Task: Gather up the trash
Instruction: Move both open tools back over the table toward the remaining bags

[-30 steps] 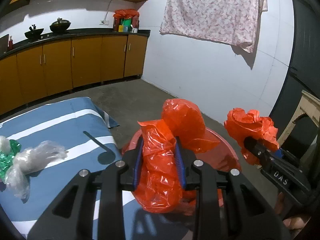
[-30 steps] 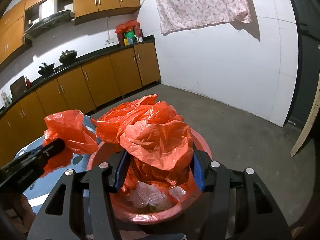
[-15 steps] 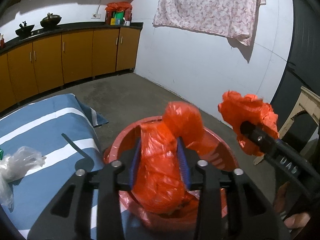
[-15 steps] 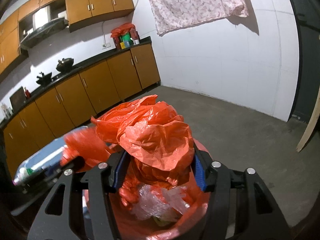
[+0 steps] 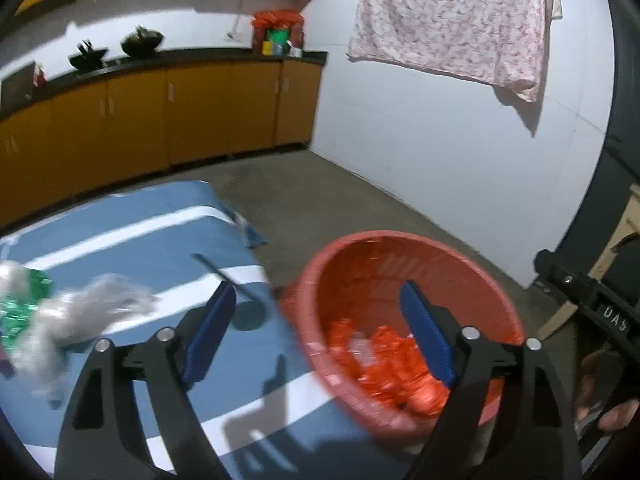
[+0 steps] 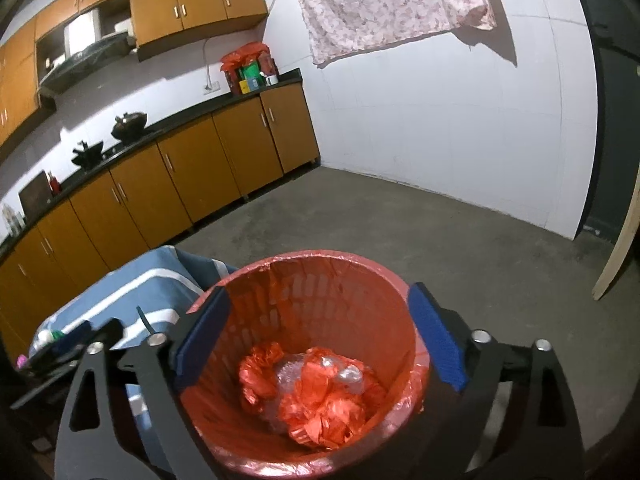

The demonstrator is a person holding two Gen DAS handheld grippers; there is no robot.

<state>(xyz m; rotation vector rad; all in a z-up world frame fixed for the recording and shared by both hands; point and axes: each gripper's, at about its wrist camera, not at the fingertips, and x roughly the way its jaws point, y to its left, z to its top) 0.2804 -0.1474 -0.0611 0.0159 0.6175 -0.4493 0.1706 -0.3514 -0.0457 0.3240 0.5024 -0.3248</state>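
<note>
Hovering over red bin [image 6: 304, 280]: right gripper [image 6: 320, 336] wide apart, empty; left gripper [image 5: 320, 332] likewise, holding nothing.

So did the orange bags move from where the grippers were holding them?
Yes. The orange bags dropped out of both open grippers, left and right, and now lie at the bottom of the red basket.

There is one red bin [image 6: 304, 280] right under the right tool [image 6: 320, 344]. In it lie two crumpled orange bags [image 6: 320, 404] and one clear plastic lump [image 6: 352, 374].

There are two tools, and the left tool [image 5: 320, 340] is wide open. One clear bag [image 5: 84, 316] and one green wrapper [image 5: 20, 300] lie to its left. Two black pots [image 6: 128, 124] sit far ahead. One flowery cloth [image 6: 384, 0] hangs high ahead.
</note>
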